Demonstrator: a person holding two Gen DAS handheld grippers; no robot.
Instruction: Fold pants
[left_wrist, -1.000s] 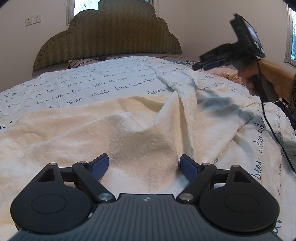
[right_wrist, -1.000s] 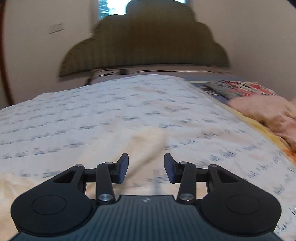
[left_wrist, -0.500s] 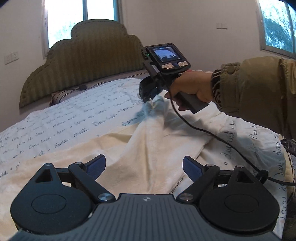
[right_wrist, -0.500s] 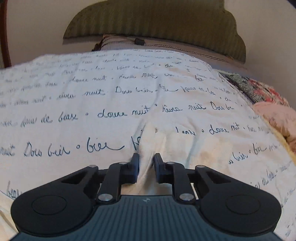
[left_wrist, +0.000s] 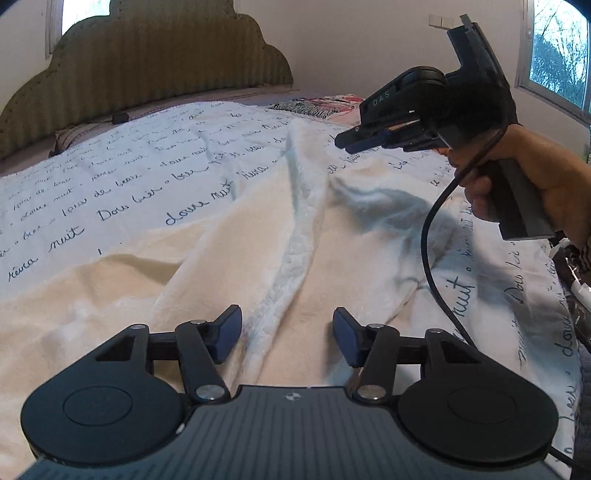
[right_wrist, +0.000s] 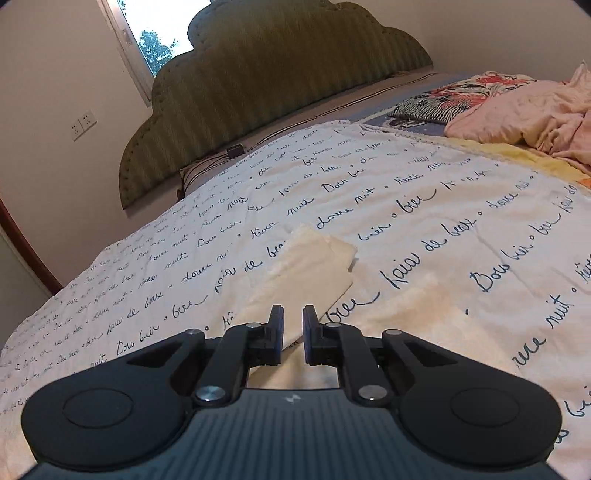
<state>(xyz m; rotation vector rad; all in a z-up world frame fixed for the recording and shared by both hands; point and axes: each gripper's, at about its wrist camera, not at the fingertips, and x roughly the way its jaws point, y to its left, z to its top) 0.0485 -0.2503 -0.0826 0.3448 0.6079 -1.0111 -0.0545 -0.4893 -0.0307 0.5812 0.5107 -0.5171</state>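
Note:
Cream textured pants (left_wrist: 258, 266) lie spread on the bed, one leg running away toward the headboard. My left gripper (left_wrist: 287, 338) is open, low over the near part of the pants, with a raised fold between its fingers. My right gripper (right_wrist: 292, 338) has its jaws nearly closed with a small gap; the far leg end (right_wrist: 314, 266) lies flat on the bed beyond them and nothing is pinched. From the left wrist view the right gripper (left_wrist: 354, 142) hovers above the pants at the right, empty.
A white bedspread with blue script (right_wrist: 461, 229) covers the bed. A green padded headboard (right_wrist: 280, 81) stands at the back. Pink and floral bedding (right_wrist: 517, 110) is heaped at the far right. A small black object (right_wrist: 235, 150) sits near the headboard.
My right gripper had closed on the leg end; now it is lifted off and the leg end lies flat on the bed. My left gripper stayed open over the pants.

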